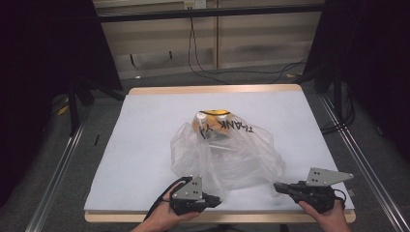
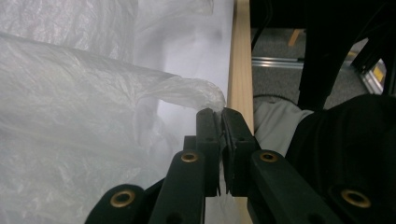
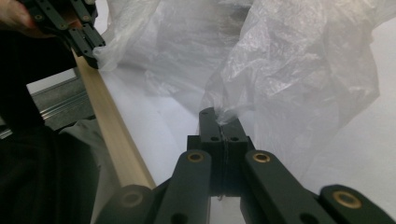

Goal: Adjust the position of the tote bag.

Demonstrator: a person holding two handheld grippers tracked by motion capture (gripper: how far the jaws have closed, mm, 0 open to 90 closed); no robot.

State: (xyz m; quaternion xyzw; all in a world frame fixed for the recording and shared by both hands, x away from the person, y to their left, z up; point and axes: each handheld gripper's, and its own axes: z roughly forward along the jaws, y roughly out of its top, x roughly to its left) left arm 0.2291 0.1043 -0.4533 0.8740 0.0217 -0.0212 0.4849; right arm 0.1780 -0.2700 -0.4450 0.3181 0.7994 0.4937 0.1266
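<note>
Crinkled clear plastic bag [image 1: 227, 154], one, lies mid-bench [image 1: 145, 125]; left gripper [image 1: 215, 199] and right gripper [image 1: 278, 187] each clamp its near-edge film.

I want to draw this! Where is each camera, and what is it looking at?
High view: above the person's side, looking forward and down at the table; both hands show.
Left gripper view: on the left gripper, looking along its shut jaws at the plastic bag.
Right gripper view: on the right gripper, jaws pinching the bag.
All three share the bag.
</note>
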